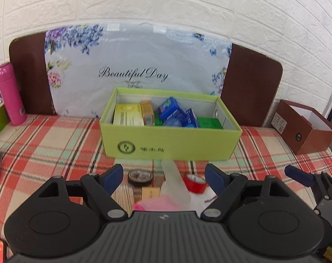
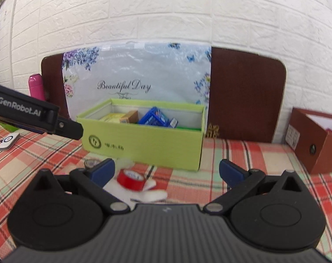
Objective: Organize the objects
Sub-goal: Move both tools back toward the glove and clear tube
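Hovering low over the plaid tablecloth, left gripper jaws wide, holding nothing; between its blue fingertips sit a black tape roll, a translucent plastic tube lying tilted, a bundle of wooden sticks, a small tan card box and something pink, blurred, can't tell what

Red tape roll lies just inside the left gripper's right finger, on a white sheet

Right gripper also spread wide and empty, over the same clutter; red tape roll sits near its left fingertip, apart from the pad. In the left wrist view the right gripper shows at the right edge, just beside the left one

Behind the clutter: open lime-green cardboard box, upright, front wall facing the cameras, green logo printed on it. Inside it: yellow carton, orange-tan carton, blue packs, green pack, packed loosely, some tilted

Behind the box a floral "Beautiful Day" bag leans on a brown board against the white brick wall

Pink bottle stands upright far left; open brown box far right, well apart from the green one
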